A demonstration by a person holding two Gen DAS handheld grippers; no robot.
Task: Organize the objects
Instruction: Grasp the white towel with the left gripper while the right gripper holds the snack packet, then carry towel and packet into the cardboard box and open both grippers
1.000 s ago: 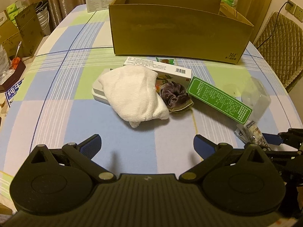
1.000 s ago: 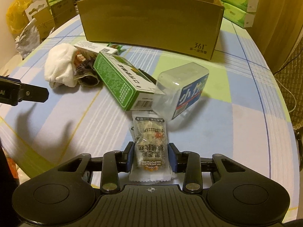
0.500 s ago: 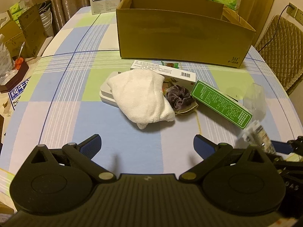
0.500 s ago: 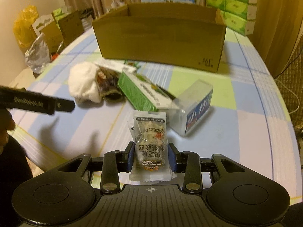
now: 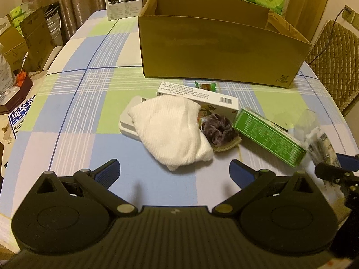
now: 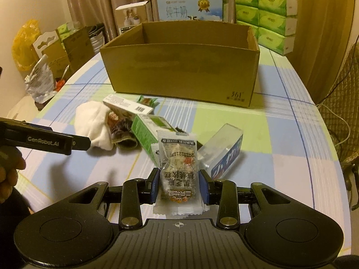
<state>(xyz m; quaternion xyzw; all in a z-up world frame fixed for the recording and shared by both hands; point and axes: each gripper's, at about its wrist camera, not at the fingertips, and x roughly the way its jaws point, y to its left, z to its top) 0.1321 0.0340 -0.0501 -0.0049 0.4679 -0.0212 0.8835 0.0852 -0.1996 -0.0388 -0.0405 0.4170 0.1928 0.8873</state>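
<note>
My right gripper [image 6: 178,186] is shut on a clear snack packet [image 6: 178,168] and holds it above the table, in front of the open cardboard box [image 6: 184,71]. The packet also shows in the left wrist view [image 5: 323,148]. My left gripper [image 5: 174,170] is open and empty, just short of a white cloth [image 5: 172,130]. Beside the cloth lie a purple scrunchie [image 5: 216,130], a white carton [image 5: 197,93], a green carton [image 5: 269,136] and a clear plastic box [image 6: 221,154].
The cardboard box [image 5: 222,49] stands at the back of the checked tablecloth [image 5: 74,103]. Tissue packs [image 6: 267,15] and a milk carton [image 6: 190,7] stand behind it. Boxes and bags crowd the left side [image 6: 44,51]. A quilted chair [image 5: 332,51] is at the right.
My right gripper has risen with the snack packet, so the box's inside now shows. My left gripper has drawn back and up a little, still open.
</note>
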